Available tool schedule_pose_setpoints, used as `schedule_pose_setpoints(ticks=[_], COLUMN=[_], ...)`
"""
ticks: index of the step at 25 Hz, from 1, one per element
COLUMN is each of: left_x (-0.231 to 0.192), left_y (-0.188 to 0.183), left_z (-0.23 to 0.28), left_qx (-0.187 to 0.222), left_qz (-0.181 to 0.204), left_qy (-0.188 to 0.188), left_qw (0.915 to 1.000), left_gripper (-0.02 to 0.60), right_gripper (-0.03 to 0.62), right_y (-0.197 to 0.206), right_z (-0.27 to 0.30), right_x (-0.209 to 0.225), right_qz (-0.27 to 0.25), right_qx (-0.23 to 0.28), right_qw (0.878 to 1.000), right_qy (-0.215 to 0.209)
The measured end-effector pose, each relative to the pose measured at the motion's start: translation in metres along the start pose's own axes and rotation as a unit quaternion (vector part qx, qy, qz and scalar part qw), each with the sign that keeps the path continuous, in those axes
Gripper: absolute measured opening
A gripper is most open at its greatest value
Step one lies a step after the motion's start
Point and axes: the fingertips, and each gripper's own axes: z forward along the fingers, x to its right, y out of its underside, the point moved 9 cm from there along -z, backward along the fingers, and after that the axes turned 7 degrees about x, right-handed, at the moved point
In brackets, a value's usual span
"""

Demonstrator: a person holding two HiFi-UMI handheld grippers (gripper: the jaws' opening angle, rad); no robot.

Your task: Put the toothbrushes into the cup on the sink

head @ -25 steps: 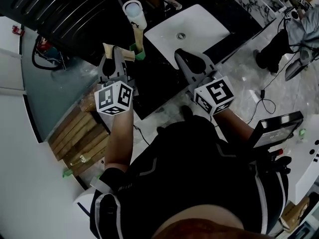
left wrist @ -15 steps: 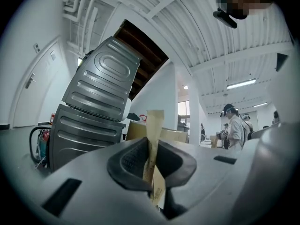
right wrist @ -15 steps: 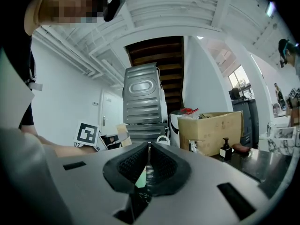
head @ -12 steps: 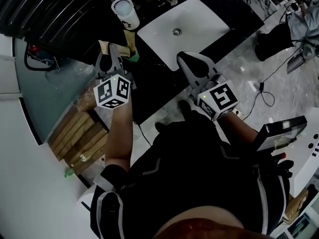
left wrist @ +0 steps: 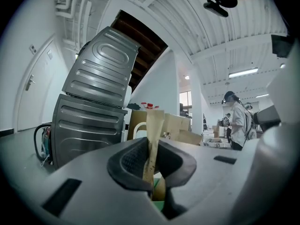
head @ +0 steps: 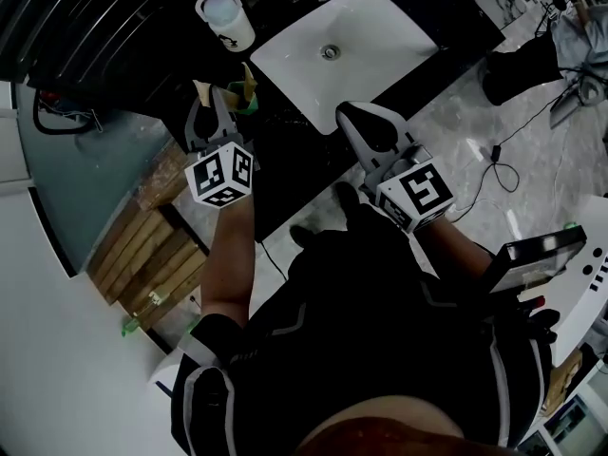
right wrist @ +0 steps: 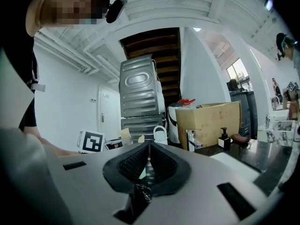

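Observation:
In the head view my left gripper (head: 212, 114) is shut on a beige toothbrush (head: 244, 85) with a green part at its lower end. It hangs just short of the white cup (head: 226, 19), which stands on the dark counter left of the white sink basin (head: 380, 36). The left gripper view shows the toothbrush (left wrist: 152, 142) standing upright between the dark pads. My right gripper (head: 366, 122) hovers at the counter's front edge below the basin, shut with nothing seen in it. In the right gripper view (right wrist: 149, 159) the cup (right wrist: 161, 135) shows beyond the jaws.
A faucet (right wrist: 191, 139) and a soap bottle (right wrist: 224, 138) stand on the counter by a cardboard box (right wrist: 211, 121). A grey ribbed metal cabinet (left wrist: 96, 102) rises behind the counter. Wooden slats (head: 152, 259) lie on the floor at left, and cables (head: 494, 174) at right.
The cup and basin have slid up and left in the head view. My left gripper, still holding the toothbrush, now sits more directly below the cup. The right gripper has barely moved.

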Motion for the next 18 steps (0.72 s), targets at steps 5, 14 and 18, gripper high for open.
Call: schedule_pose_setpoints(ticks=[5, 14, 18], left_x=[0.001, 0.000, -0.004], left_y=[0.009, 0.020, 0.034], left_z=[-0.002, -0.001, 0.008], left_qx=[-0.012, -0.018, -0.035], left_qz=[0.017, 0.025, 0.030], left_qy=[-0.002, -0.005, -0.006], left_qw=[0.9998, 0.9995, 0.9989], left_gripper=[0.026, 0.026, 0.029], right_gripper=[0.032, 0.032, 0.032], right_y=[0.004, 0.008, 0.019], right_z=[-0.003, -0.003, 0.001], right_x=[-0.001, 0.000, 0.004], right_qz=[-0.011, 0.002, 0.002], right_qx=[0.005, 0.006, -0.001], right_qw=[1.000, 1.000, 1.000], right_qy=[0.001, 0.009, 0.010])
